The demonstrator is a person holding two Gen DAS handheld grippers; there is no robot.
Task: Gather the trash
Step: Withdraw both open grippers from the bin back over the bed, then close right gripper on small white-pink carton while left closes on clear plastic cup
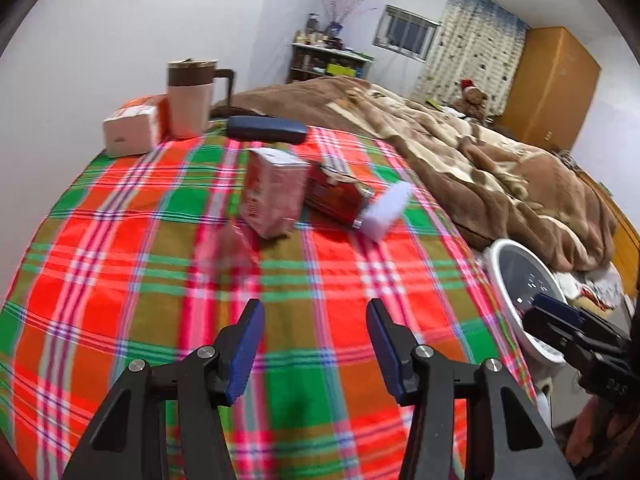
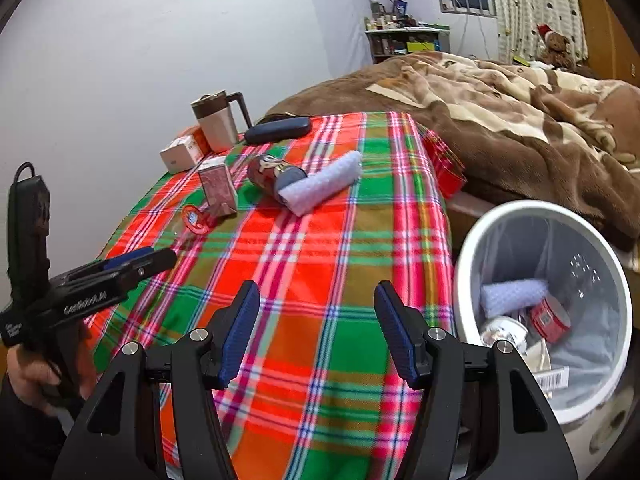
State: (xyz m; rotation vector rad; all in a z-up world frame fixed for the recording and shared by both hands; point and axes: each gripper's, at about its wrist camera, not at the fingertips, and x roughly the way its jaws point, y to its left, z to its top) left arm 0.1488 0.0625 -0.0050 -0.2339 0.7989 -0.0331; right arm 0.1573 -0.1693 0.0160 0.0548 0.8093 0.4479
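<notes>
On the plaid tablecloth point(image 1: 160, 280) stand a small pink carton point(image 1: 272, 192) point(image 2: 218, 188), a red can lying on its side point(image 1: 338, 196) point(image 2: 272, 172) and a white bubble-wrap roll point(image 1: 386, 210) point(image 2: 320, 186). A red wrapper point(image 2: 195, 218) lies in front of the carton. My left gripper point(image 1: 316, 320) is open and empty, short of the carton; it also shows in the right wrist view point(image 2: 136, 260). My right gripper point(image 2: 316, 300) is open and empty above the table's front edge, beside the white trash bin point(image 2: 476, 224) point(image 1: 496, 264). The bin holds a bubble-wrap roll point(image 2: 514, 294), a red can point(image 2: 550, 318) and paper scraps.
At the table's far end are a pink and brown mug point(image 1: 190, 96), a tissue box point(image 1: 128, 132) and a dark glasses case point(image 1: 266, 129). A bed with a brown blanket point(image 1: 480, 152) runs along the right. A shelf point(image 1: 328, 64) stands by the far wall.
</notes>
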